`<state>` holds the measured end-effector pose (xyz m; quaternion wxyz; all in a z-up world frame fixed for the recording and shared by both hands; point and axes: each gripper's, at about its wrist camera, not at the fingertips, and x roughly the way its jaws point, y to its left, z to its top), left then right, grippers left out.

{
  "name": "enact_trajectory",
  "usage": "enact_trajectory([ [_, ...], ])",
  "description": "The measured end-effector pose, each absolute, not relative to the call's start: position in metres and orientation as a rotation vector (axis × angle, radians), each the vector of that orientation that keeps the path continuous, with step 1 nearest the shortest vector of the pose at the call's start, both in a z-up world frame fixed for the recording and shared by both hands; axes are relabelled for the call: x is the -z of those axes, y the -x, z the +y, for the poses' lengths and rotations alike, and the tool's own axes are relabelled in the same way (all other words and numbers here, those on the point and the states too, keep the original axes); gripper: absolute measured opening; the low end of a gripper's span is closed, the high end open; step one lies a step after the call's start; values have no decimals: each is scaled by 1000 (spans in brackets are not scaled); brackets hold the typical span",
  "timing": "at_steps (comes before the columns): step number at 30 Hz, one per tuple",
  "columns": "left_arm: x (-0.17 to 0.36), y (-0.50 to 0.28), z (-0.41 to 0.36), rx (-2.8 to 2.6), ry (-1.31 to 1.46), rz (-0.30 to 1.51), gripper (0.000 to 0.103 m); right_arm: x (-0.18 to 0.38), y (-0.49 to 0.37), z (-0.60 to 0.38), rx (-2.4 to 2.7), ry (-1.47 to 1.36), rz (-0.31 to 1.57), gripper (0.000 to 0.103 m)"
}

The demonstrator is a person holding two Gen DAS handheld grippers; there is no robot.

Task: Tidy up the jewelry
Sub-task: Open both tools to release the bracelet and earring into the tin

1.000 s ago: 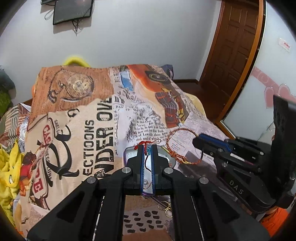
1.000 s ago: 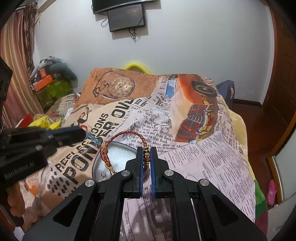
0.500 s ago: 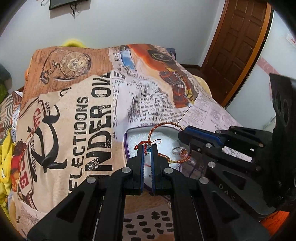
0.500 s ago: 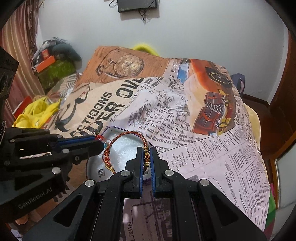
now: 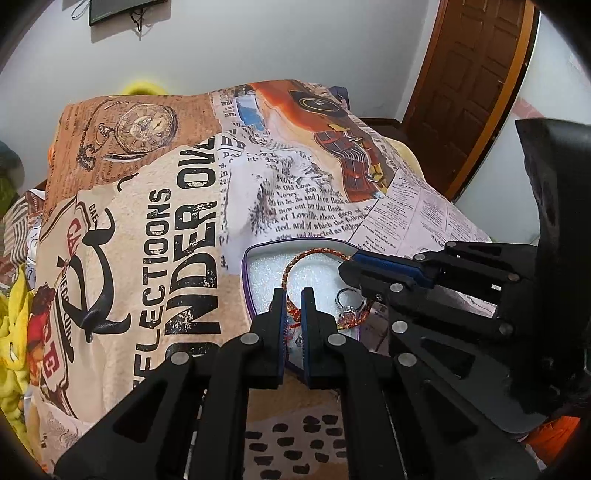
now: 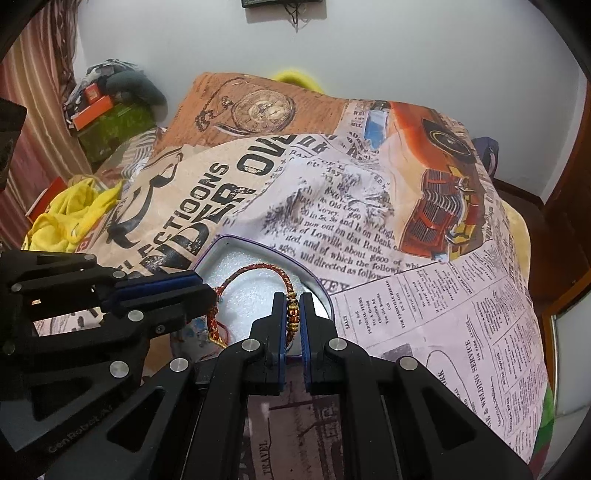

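Bed (image 6: 424, 325) fills the middle, covered by a printed blanket (image 5: 155, 236): newsprint text, a pocket watch, an orange vintage car. Yellow pillow (image 6: 295, 75) peeks over the far edge. Far wall (image 6: 406, 48) plain white, evenly lit; a dark screen (image 5: 118, 9) mounted high on it, cables dangling beneath. Brown panelled wooden door (image 5: 469, 85) at far right, dark wooden floor (image 6: 521, 190) beside it. Left side: reddish striped curtain (image 6: 33, 88), piled boxes and clothes (image 6: 107, 110), crumpled yellow cloth (image 6: 70, 214) on the bed's left edge.
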<state>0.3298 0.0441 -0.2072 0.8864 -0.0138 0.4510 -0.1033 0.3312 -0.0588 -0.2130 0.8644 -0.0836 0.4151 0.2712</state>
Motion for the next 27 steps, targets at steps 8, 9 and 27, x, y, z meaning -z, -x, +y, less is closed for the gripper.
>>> enact_trajectory([
  [8,195,-322,51,198,39,921,7,207,-324,-58,-576,195,870,6],
  [9,193,-320,52,196,39,918,7,206,-323,-58,-575,196,868,6],
  [27,142,-268,52,168,26,828,30,152,-279,-78,-541,199,738,25],
])
